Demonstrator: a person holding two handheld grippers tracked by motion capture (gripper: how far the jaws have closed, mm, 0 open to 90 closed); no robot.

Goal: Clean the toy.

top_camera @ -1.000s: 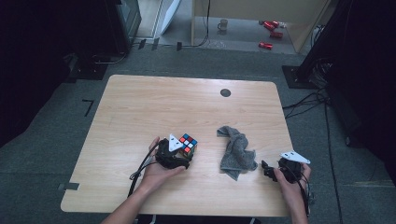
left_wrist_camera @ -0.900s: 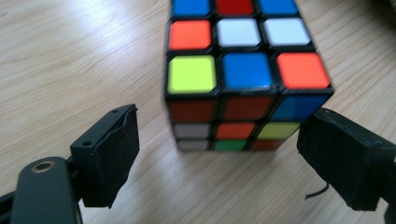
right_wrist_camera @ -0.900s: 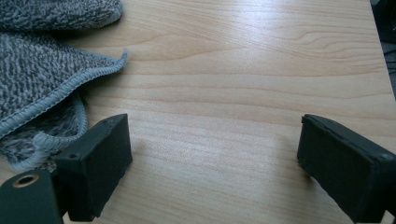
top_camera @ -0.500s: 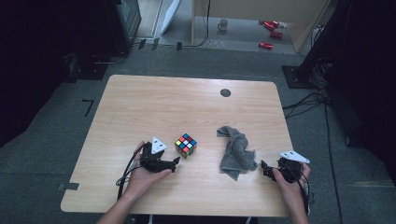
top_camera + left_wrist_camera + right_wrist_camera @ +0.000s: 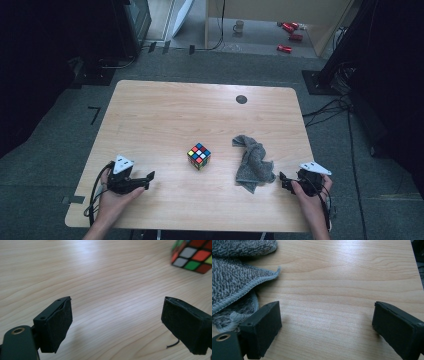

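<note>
1. The left gripper [image 5: 150, 177] hovers low over the wooden table [image 5: 165, 115], its jaws spread wide apart after just opening, with nothing between them.
2. The colourful puzzle cube [image 5: 199, 156] stands free on the table, ahead of those jaws and off to their right, well apart from them.
3. The right gripper [image 5: 284, 182] has its jaws apart, empty, just beside a crumpled grey cloth [image 5: 252, 162].

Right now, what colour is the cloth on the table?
Mottled grey cloth, with a lighter edge; clearest in the right gripper view.
</note>
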